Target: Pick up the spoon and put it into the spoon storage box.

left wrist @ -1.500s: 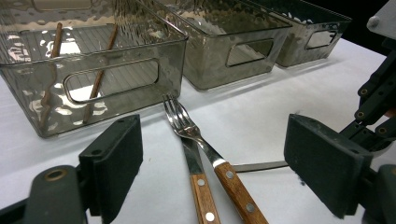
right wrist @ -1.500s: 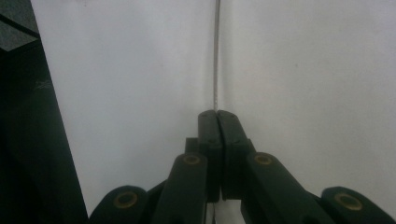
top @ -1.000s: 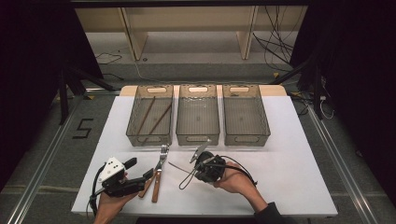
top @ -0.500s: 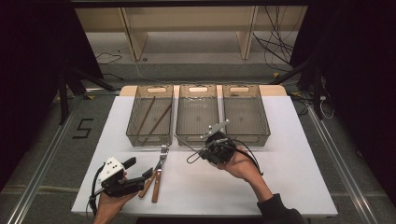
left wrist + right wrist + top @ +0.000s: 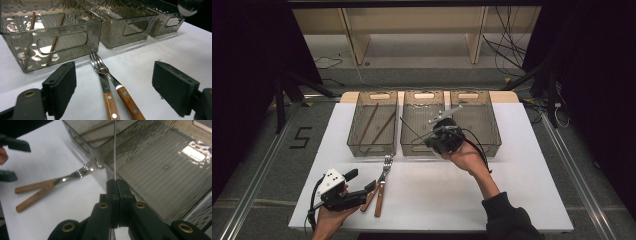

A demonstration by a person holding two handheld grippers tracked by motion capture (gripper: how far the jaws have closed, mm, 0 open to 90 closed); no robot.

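Right claw (image 5: 432,141), clenched on a thin metal utensil (image 5: 409,128) seen edge-on, so its kind cannot be told; in the right gripper view the blade-thin strip (image 5: 114,150) rises straight from between the pressed-together jaws. In the high view the utensil hangs over the middle bin (image 5: 424,98), slanting toward that bin's left wall, the holding hand raised above the bin's near edge. Left claw (image 5: 371,189), released, jaws standing wide apart and resting low at the near left of the white worktop (image 5: 512,190), gripping nothing. Between and just ahead of its jaws lie two wooden-handled forks (image 5: 110,82), tines pointing toward the bins, heads overlapping and handles splayed apart; the forks (image 5: 382,182) lie just short of the left bin's front wall. Three smoky clear plastic bins stand side by side along the far edge of the worktop: left bin (image 5: 373,98) holding two brown chopsticks (image 5: 376,127) lying lengthwise on its floor; the middle bin; right bin (image 5: 484,102). A wooden shelf unit (image 5: 412,30) and loose cables stand on the floor beyond the worktop.
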